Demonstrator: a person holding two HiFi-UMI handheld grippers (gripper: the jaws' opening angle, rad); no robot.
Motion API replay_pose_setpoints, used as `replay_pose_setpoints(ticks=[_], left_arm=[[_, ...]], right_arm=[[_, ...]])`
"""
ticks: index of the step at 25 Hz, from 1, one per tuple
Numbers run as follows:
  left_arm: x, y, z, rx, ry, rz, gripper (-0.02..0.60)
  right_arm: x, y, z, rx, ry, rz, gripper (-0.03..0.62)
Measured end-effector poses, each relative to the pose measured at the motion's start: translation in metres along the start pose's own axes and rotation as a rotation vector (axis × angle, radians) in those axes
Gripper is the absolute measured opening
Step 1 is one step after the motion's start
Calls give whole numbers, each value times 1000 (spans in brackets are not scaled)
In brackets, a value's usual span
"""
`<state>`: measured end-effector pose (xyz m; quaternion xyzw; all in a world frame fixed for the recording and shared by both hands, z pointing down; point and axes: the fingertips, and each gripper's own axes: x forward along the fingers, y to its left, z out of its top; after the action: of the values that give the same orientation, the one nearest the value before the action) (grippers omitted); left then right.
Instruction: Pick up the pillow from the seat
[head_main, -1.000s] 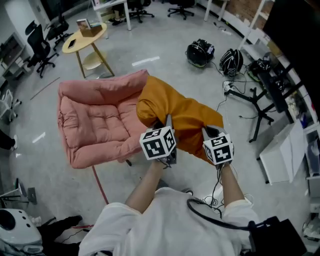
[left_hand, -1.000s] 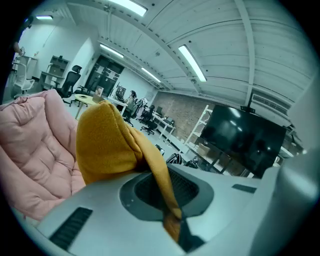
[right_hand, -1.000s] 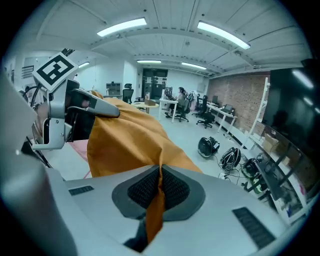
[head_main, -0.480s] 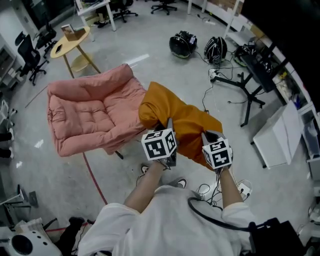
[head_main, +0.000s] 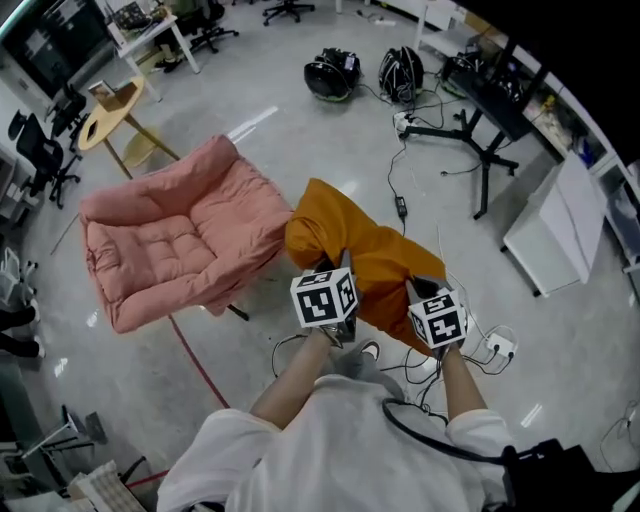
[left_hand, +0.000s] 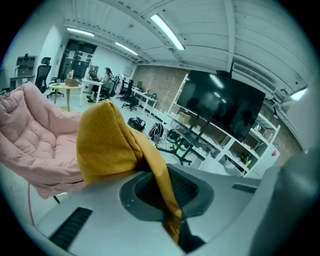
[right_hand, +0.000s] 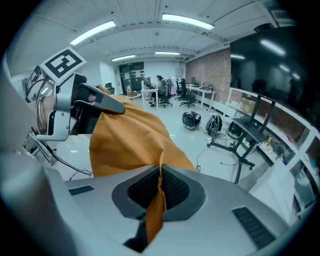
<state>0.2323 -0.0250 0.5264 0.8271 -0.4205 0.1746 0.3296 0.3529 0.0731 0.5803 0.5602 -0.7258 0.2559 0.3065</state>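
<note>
An orange pillow (head_main: 362, 258) hangs in the air between both grippers, to the right of the pink cushioned seat (head_main: 170, 240) and off it. My left gripper (head_main: 340, 268) is shut on the pillow's near left edge; its fabric (left_hand: 150, 165) runs pinched between the jaws. My right gripper (head_main: 420, 288) is shut on the near right edge, with a fold of the pillow (right_hand: 159, 192) squeezed between the jaws. In the right gripper view the left gripper (right_hand: 107, 102) shows at the left, clamped on the cloth. The seat (left_hand: 35, 145) sits low at the left of the left gripper view.
A round wooden side table (head_main: 108, 112) stands behind the seat. Two helmets (head_main: 335, 72) lie on the floor at the back. A black stand (head_main: 470, 140) with cables is at the right, beside a white cabinet (head_main: 555, 225). Office chairs (head_main: 40, 155) stand at the far left.
The pillow and both grippers have moved away from the seat to its right; the seat now lies further left in the head view. Both grips are unchanged.
</note>
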Motion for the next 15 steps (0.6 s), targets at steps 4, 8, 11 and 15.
replay_pose_setpoints(ticks=[4, 8, 11, 15], left_arm=[[17, -7, -7, 41, 71, -34, 25], [27, -20, -10, 95, 122, -69, 25], [36, -25, -10, 126, 139, -90, 25], [46, -32, -9, 132, 157, -103, 25]], right_arm=[[1, -4, -15, 76, 6, -30, 32], [-3, -6, -29, 135, 21, -46, 32], [-1, -9, -33, 147, 31, -53, 32], [-3, -19, -33, 165, 30, -48, 32]])
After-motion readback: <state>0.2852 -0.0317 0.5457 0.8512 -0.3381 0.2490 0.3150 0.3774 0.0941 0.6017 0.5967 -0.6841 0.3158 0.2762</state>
